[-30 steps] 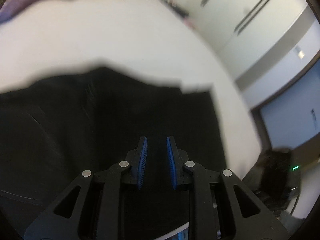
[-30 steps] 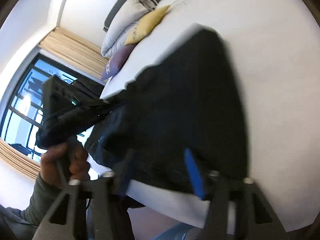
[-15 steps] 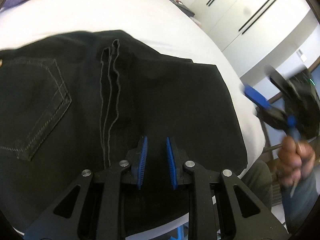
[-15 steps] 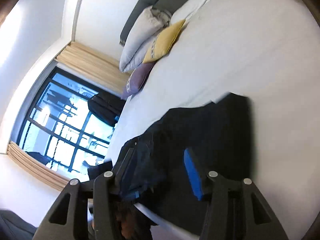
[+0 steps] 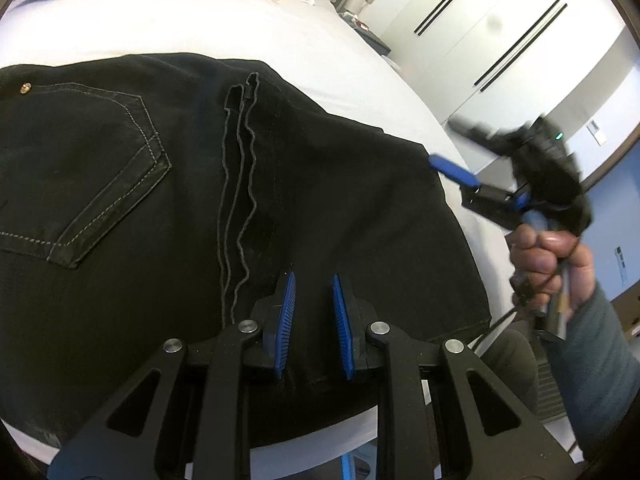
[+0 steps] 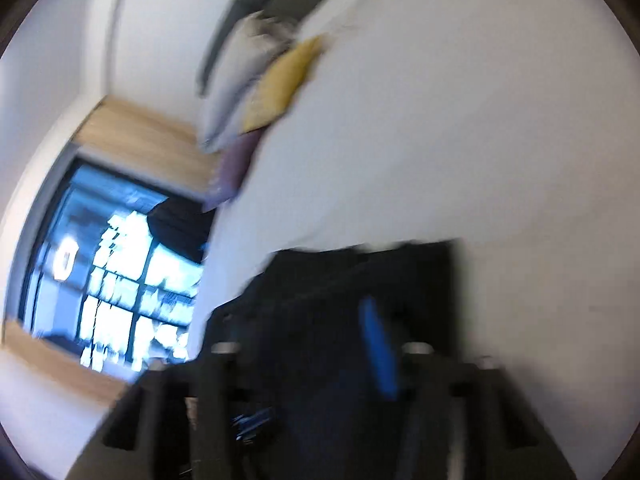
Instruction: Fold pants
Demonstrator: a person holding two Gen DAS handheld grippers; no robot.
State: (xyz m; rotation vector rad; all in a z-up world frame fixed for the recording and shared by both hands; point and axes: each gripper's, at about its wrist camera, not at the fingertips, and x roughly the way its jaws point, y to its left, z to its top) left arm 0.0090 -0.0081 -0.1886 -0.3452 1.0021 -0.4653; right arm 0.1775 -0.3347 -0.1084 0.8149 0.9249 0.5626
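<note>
The black denim pants lie flat on the white-sheeted bed, folded, with a stitched back pocket at about nine o'clock in the left wrist view and a wavy double seam running down the middle toward six o'clock. The fabric reaches the near edge of the mattress.

The left gripper, black-framed with ribbed blue pads, hangs over the lower part of the pants at six o'clock; its jaws stand with a narrow gap and nothing lies between them, the cloth being under them rather than pinched.

At three o'clock in that view the right gripper is off the right edge of the pants, one blue finger pointing at the cloth's corner without clearly touching it. A hand in a grey-green sleeve holds its handle. Its jaws have just been opening, and they stand apart with nothing gripped (the right wrist view is badly smeared, so only one blue pad reads clearly above the dark fabric).

A yellow cushion and pale pillows sit at the bed's head around eleven o'clock in the right wrist view, a dark-framed window at eight o'clock. White wardrobe doors fill two o'clock in the left wrist view.
</note>
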